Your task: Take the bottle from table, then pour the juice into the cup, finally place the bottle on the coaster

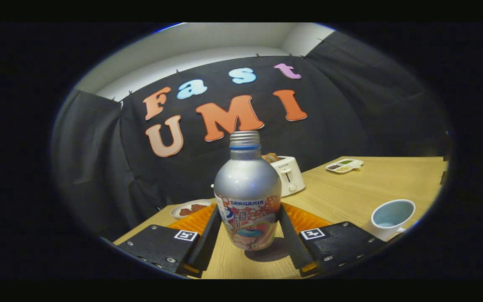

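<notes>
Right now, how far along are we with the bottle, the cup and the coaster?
Done: the bottle is grasped, the gripper shut on it with both fingers pressing its label. In hand: it appears lifted just off the table, uncapped. Left: pouring into the cup to the right, whose contents I cannot judge, then setting the bottle on the orange coaster behind.

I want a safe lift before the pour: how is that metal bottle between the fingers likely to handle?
The bottle looks rigid metal, so the gripper closing on its lower half probably won't crush it. Its smooth, glossy body may slip. It is tall, narrow-necked and uncapped, so it may tip and spill if nudged high.
</notes>
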Demonstrator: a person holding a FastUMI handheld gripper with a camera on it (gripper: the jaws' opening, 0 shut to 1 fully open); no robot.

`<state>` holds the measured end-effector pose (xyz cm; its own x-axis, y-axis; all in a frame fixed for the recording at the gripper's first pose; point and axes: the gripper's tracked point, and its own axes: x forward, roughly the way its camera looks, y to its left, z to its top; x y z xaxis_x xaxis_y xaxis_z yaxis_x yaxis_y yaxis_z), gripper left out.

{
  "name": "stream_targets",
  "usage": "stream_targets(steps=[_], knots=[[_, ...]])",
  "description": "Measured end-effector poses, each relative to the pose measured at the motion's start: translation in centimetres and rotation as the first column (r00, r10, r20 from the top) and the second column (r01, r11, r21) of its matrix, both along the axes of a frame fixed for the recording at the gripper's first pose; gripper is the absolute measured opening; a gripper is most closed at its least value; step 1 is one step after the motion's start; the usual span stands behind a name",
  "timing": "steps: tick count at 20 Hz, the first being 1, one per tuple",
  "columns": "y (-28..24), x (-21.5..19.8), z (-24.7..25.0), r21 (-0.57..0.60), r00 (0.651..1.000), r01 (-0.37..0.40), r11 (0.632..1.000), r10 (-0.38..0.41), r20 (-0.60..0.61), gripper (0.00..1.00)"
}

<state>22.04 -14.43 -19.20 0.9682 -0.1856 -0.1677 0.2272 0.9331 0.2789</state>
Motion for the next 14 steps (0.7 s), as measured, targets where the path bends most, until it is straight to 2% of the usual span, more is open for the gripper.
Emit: stream_targets(steps=[2, 4, 7, 14], knots=[[0.1, 0.5, -1.2, -0.093, 0.998, -0.009, 0.996, 0.003, -0.058, 0.74], [0.5, 1.4, -2.4, -0.136, 0.995, -0.031, 0.990, 0.018, -0.096, 0.74], [1.4, 1.8, -3.9, -0.159, 0.987, -0.068, 0.985, 0.043, -0.154, 0.74], [2.3, 1.9, -5.1, -0.172, 0.977, -0.094, 0.981, 0.057, -0.207, 0.74]])
